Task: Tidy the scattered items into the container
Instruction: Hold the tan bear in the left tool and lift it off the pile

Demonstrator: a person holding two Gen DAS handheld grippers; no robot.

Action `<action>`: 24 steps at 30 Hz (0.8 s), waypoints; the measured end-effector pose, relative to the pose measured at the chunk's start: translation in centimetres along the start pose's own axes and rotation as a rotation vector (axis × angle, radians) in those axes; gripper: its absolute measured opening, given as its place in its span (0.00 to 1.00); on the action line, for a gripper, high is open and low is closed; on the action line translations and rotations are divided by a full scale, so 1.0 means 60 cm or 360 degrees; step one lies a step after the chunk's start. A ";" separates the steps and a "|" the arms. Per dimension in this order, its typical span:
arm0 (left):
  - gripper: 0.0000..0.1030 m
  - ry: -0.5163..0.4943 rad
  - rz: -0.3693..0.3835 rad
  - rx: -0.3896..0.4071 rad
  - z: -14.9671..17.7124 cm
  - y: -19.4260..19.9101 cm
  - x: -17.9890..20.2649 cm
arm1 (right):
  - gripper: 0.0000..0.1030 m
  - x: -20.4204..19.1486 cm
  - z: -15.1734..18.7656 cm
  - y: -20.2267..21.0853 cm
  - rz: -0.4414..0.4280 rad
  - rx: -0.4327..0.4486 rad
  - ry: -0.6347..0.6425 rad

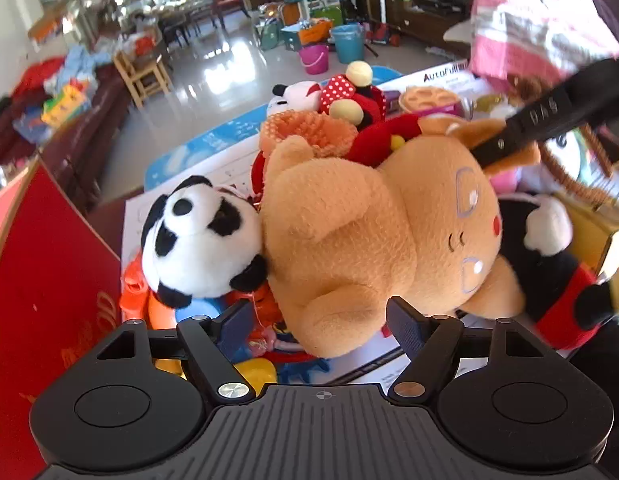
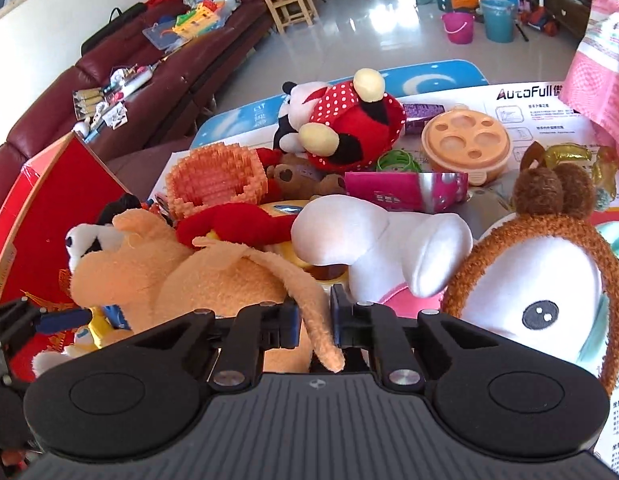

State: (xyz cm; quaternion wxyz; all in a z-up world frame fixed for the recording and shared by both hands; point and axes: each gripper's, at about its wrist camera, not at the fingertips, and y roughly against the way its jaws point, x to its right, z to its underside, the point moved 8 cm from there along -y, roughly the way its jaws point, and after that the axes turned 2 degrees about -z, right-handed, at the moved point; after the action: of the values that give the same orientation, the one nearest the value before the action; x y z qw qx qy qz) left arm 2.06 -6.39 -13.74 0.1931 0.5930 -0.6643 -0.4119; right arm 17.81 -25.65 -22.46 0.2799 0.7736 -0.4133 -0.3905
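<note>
Two grippers of mine are over a heap of soft toys on a white printed sheet (image 2: 549, 128) laid over a blue mat (image 2: 429, 76); my right gripper (image 2: 314, 320) has its jaws nearly together, clamped on the long ear of the tan plush dog (image 1: 361, 232), and in the left wrist view its black finger shows at two o'clock on that ear; my left gripper (image 1: 321, 324) stands with jaws wide apart, one to each side of the dog's foot, pads not pressing it; a plush panda (image 1: 197, 240) lies against the dog at nine o'clock; the red box (image 1: 49, 280) stands open at eight o'clock, its wall beside the pile; a polka-dot mouse plush (image 2: 349, 128) lies at twelve o'clock, with an orange lidded tub (image 2: 465, 140) at one o'clock of it; beyond the sheet runs a glossy pale tiled floor (image 2: 369, 28); a maroon sofa (image 2: 149, 76) strewn with clutter lines the ten o'clock side, with a wooden chair (image 2: 289, 4) past it; a pink bucket (image 2: 457, 26) and a teal bin (image 2: 497, 18) stand on the floor at one o'clock.
</note>
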 end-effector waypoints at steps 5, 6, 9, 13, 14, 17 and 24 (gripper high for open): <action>0.78 -0.0092 -0.0044 -0.0010 -0.005 -0.021 0.014 | 0.19 0.011 0.000 -0.002 -0.0043 -0.0023 -0.0087; 0.71 -0.0110 -0.0052 -0.0030 -0.006 -0.025 0.018 | 0.20 0.012 0.000 -0.002 -0.0049 -0.0028 -0.0100; 0.41 -0.0051 0.0052 -0.0109 -0.009 -0.030 0.031 | 0.22 0.015 0.000 0.002 -0.0063 -0.0039 -0.0129; 0.39 -0.0020 0.0039 -0.0141 -0.009 -0.035 0.033 | 0.60 0.018 -0.001 0.025 -0.0079 0.0008 -0.0151; 0.39 -0.0004 0.0050 -0.0148 -0.008 -0.035 0.031 | 0.69 0.019 0.000 0.031 -0.0084 0.0021 -0.0151; 0.37 0.0043 0.0085 -0.0167 -0.006 -0.033 0.025 | 0.70 0.018 0.009 0.045 -0.0106 0.0017 -0.0151; 0.32 0.0113 0.0152 -0.0159 -0.008 -0.013 0.020 | 0.71 -0.009 0.040 0.032 -0.0182 -0.0060 -0.0119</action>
State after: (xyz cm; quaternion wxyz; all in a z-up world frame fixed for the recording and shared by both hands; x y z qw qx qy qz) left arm 2.68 -7.65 -14.34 0.2653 0.5645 -0.6632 -0.4137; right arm 14.84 -26.42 -22.11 0.2560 0.7754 -0.3711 -0.4422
